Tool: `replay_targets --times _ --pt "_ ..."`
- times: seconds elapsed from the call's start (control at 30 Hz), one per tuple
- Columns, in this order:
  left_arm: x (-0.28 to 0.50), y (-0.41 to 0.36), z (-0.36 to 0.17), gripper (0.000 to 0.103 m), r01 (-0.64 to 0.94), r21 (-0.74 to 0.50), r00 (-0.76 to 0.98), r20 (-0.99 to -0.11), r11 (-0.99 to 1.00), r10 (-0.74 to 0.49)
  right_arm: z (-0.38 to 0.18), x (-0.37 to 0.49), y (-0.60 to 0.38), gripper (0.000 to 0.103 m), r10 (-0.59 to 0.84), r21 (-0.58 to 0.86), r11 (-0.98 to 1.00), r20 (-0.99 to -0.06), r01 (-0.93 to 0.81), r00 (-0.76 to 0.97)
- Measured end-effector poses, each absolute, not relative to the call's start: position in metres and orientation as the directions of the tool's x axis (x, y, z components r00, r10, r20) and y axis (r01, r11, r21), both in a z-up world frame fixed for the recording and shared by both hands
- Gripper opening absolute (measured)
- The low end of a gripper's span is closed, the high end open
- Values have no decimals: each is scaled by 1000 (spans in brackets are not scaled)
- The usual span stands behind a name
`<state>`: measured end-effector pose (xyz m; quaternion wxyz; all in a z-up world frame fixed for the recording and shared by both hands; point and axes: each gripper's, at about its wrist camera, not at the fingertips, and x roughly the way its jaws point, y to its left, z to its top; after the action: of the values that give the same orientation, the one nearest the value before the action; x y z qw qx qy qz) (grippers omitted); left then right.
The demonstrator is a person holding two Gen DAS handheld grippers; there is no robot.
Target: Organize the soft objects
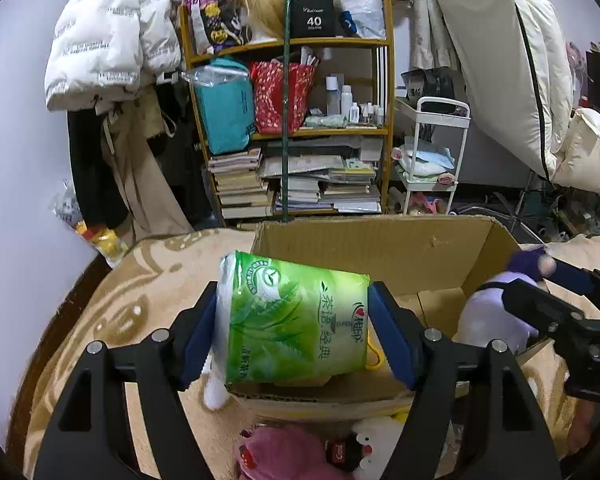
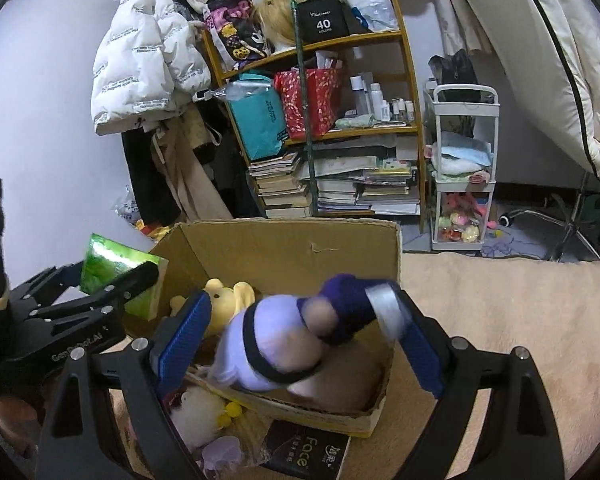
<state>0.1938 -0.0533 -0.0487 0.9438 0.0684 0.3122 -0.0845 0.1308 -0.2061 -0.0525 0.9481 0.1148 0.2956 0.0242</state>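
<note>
My left gripper (image 1: 296, 320) is shut on a green tissue pack (image 1: 296, 316) and holds it above the near left edge of an open cardboard box (image 1: 360, 244); the pack also shows in the right wrist view (image 2: 112, 264). My right gripper (image 2: 304, 336) stands over the box (image 2: 284, 248) with a lavender and purple plush doll (image 2: 284, 340) between its fingers, blurred by motion; the pads look spread wider than the doll. The doll shows at the right in the left wrist view (image 1: 496, 312). A yellow plush bear (image 2: 228, 300) lies inside the box.
The box sits on a beige blanket (image 2: 500, 312). A pink plush (image 1: 284, 456), a white plush (image 2: 200, 412) and a dark "face" pack (image 2: 308, 456) lie in front of it. A bookshelf (image 1: 296, 128) and a white cart (image 2: 464, 168) stand behind.
</note>
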Motion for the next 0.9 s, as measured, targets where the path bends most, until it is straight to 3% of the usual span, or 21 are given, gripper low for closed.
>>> replay_targets --times 0.07,0.3,0.5,0.6,0.9 --pt "193 -51 -49 83 194 74 790 -603 978 -111 -51 129 -206 96 110 229 973 -554 24 825" --pt "185 -45 -42 94 181 73 803 -587 981 -105 -45 119 -207 103 92 228 973 -551 43 830" --pt "172 -42 -37 95 177 98 794 -602 979 -84 -41 103 -207 103 102 256 965 -561 55 822" --pt "165 -39 -37 101 167 105 787 -613 980 -69 -39 96 -205 103 102 256 965 -571 59 814" --pt "137 -25 -37 101 146 103 747 -664 984 -41 -34 70 -190 103 102 235 971 -584 47 805"
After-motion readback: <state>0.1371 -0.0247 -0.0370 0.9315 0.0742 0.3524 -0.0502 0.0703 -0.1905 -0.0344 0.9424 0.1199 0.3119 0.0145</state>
